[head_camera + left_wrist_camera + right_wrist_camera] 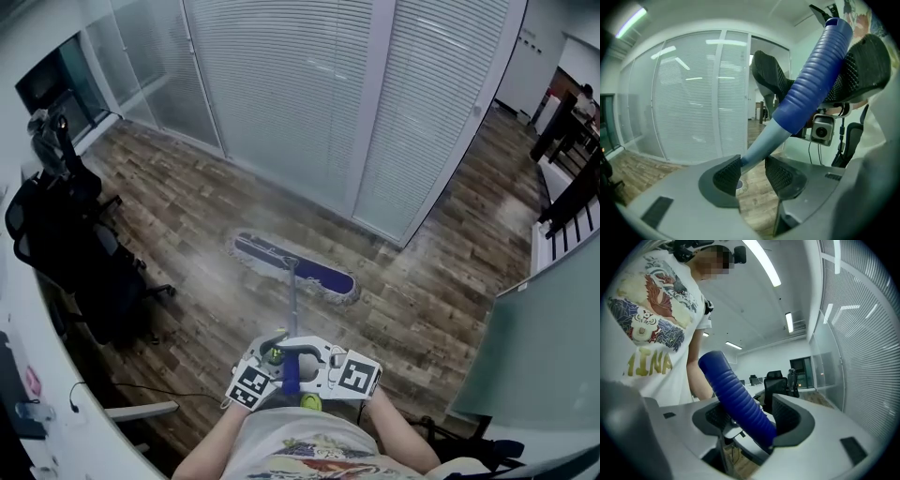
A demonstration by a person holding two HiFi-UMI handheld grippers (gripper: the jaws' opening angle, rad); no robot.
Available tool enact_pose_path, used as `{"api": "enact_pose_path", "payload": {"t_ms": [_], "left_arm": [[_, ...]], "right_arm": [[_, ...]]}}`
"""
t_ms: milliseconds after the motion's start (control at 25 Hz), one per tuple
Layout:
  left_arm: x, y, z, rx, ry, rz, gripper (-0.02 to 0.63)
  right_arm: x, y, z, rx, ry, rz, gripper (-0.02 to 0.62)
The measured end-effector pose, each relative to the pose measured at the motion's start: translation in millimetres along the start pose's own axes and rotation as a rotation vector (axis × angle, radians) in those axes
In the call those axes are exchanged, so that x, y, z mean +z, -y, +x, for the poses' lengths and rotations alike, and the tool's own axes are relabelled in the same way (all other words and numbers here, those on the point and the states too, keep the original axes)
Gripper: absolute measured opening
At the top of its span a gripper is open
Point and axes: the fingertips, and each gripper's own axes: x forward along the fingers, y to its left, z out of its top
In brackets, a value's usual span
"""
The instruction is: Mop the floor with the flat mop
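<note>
Counts: one flat mop, two grippers, one person; black office chairs (84,253), number unclear.

Chairs stand off the left end of the glass wall (300,94).

The mop head (295,266) lies flat on the wood floor (187,216) just in front of the glass wall. Its long axis slants roughly along the wall. The handle (292,300) runs from the head's middle straight away from the wall and rises to the person's torso.

The left gripper (267,361) is clenched on the pale shaft (764,140), a pad on each side, just below the blue ribbed grip (815,75).

The right gripper (323,370) is clamped on that blue grip itself. The two grippers sit side by side at the handle's end farthest from the wall. Both forearms are bent in towards the waist.
</note>
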Motion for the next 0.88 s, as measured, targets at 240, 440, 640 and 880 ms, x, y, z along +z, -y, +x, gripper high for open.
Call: {"api": "enact_pose_path", "payload": {"t_ms": [240, 440, 640, 880], "left_arm": [[-4, 30, -3, -0.010, -0.003, 0.087, 0.149], [36, 44, 10, -0.012, 0.132, 0.365, 0.150], [55, 30, 24, -0.033, 0.179, 0.324, 0.144], [49, 4, 36, -0.064, 0.155, 0.282, 0.146]], "right_arm": [[-2, -27, -16, 0.006, 0.006, -0.021, 0.252], [12, -4, -34, -0.049, 0.104, -0.011, 0.251], [22, 22, -45, -0.080, 0.166, 0.004, 0.252], [-1, 41, -32, 0.022, 0.017, -0.024, 0.250]]}}
